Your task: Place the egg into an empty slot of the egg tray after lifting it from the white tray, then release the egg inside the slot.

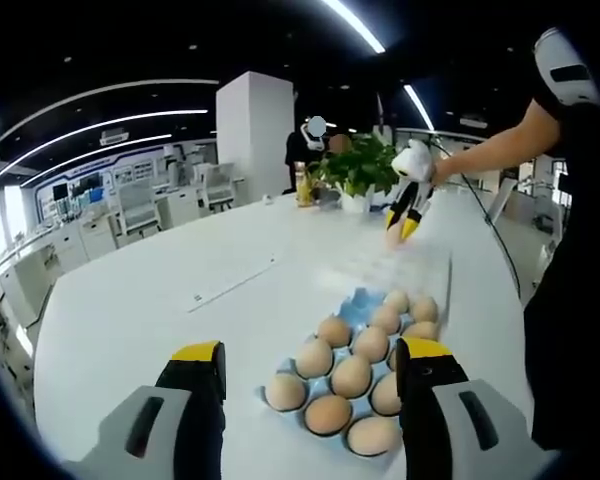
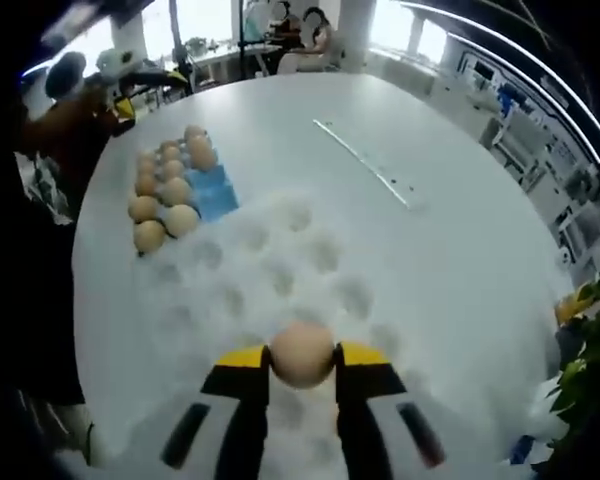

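In the left gripper view your left gripper (image 1: pixel 310 365) stands wide and empty just near of the blue egg tray (image 1: pixel 363 304), while in the right gripper view your right gripper (image 2: pixel 302 365) clamps the tan egg (image 2: pixel 302 354) over the white moulded tray (image 2: pixel 280 260), blue tray far-left.

Eleven eggs (image 1: pixel 351 377), two trays (image 2: pixel 280 260), one plant (image 1: pixel 360 165).
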The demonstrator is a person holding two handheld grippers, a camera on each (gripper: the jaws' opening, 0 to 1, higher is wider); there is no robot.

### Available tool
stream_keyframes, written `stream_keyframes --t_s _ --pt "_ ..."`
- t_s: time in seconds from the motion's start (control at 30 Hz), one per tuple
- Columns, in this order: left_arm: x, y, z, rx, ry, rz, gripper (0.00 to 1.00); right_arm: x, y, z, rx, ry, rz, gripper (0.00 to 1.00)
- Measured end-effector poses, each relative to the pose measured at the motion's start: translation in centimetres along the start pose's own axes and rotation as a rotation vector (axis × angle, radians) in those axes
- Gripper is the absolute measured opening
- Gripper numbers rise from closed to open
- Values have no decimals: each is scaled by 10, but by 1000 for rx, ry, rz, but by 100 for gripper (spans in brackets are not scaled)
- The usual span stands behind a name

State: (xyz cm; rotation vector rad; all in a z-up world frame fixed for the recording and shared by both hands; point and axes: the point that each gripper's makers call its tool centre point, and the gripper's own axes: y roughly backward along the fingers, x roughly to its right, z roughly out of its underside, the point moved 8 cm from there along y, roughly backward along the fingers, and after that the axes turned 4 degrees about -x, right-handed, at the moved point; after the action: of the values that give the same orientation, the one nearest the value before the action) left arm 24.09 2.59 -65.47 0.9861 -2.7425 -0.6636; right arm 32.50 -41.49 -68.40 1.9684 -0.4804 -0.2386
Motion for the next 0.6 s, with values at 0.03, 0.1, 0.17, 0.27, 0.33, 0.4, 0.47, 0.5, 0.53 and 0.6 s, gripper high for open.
stream_keyframes --t_s 0.03,0.1,0.17,0.27,0.33,0.4,0.47,0.5,0.53,0.6 --pt "0 1 0 0 0 -3 70 -1 -1 -1 1 3 -3 25" --pt "-1 1 1 -2 -2 -9 70 -3 -2 -4 7 12 -3 25" --pt "-1 1 1 0 2 -9 70 -5 -4 -7 10 15 -13 25" --pt "0 1 1 1 0 -6 70 -9 -7 -11 13 27 -24 25" --pt "1 1 1 2 -4 -4 71 -11 -10 -16 17 40 -29 25" --pt "1 1 2 1 -6 -5 71 -15 -11 -22 31 49 -38 25" --pt "0 1 2 -1 -7 -5 70 -17 -12 -27 35 59 -46 25" --pt "0 1 2 2 -3 -6 70 -19 -14 -31 41 73 -47 25" --pt "0 1 1 4 -3 -5 70 -19 -14 -32 41 74 -50 25" --pt "0 1 1 5 -3 -6 70 -22 -17 -38 47 86 -59 25"
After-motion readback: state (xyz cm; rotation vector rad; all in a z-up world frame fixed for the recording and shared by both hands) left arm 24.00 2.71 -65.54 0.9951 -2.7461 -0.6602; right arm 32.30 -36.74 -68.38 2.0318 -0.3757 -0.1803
